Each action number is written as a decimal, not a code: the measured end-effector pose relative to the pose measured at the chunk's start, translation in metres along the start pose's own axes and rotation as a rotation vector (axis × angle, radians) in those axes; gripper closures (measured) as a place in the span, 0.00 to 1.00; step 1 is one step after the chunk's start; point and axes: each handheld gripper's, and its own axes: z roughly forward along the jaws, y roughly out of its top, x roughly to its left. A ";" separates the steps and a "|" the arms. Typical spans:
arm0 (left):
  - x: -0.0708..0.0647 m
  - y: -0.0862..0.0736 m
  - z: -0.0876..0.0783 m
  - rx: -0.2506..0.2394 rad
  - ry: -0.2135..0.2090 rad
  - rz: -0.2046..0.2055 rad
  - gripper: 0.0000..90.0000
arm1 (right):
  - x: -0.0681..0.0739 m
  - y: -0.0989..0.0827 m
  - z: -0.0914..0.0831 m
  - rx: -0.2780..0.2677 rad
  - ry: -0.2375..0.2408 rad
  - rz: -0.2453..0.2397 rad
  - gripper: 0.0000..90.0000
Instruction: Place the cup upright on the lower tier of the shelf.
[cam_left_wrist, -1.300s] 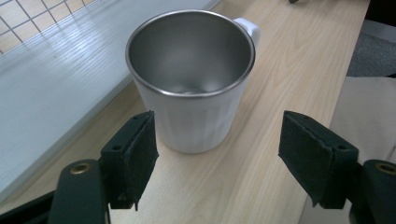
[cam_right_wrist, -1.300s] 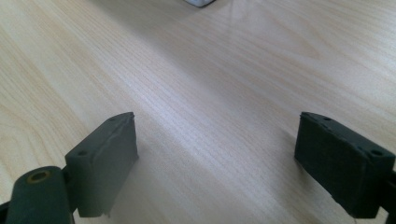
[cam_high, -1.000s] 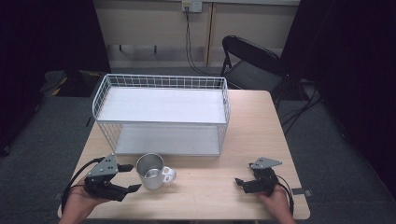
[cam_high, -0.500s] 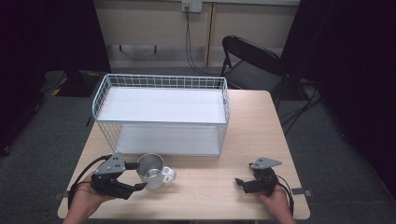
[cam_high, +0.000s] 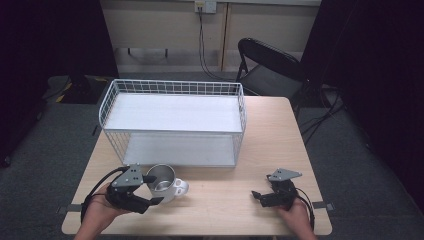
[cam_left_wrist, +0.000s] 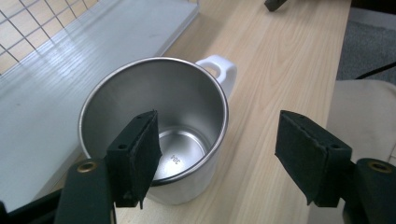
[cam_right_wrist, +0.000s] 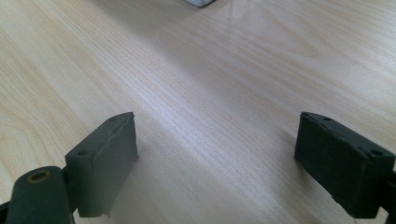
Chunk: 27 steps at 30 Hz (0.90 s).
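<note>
Fingers (cam_left_wrist: 135, 158) astride mug (cam_left_wrist: 154, 135) rim, apart

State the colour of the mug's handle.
White; the handle on the steel mug shows best in the left gripper view.

Wooden table (cam_high: 260, 145) bears wire basket (cam_high: 172, 122) and mug (cam_high: 162, 181).

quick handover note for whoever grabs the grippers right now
Left gripper: open, jaws just closing a little; one pad inside the steel mug, the other outside its wall, not yet pressing.
Right gripper: open, nothing between its jaws, low over bare table.
Mug stands upright in front of the white wire basket, white handle pointing towards the right gripper.
Done: approach. Left: close on the rim, lift.
</note>
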 end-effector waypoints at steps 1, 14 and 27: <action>0.000 0.000 0.002 0.010 0.002 0.006 0.35 | 0.000 0.000 0.000 0.000 0.000 0.000 0.14; 0.001 -0.001 0.012 0.062 0.051 0.059 0.55 | 0.000 0.000 0.000 0.000 0.000 0.000 0.13; 0.001 -0.002 0.023 0.087 0.027 0.078 0.87 | 0.000 0.000 0.000 0.000 0.000 0.000 0.13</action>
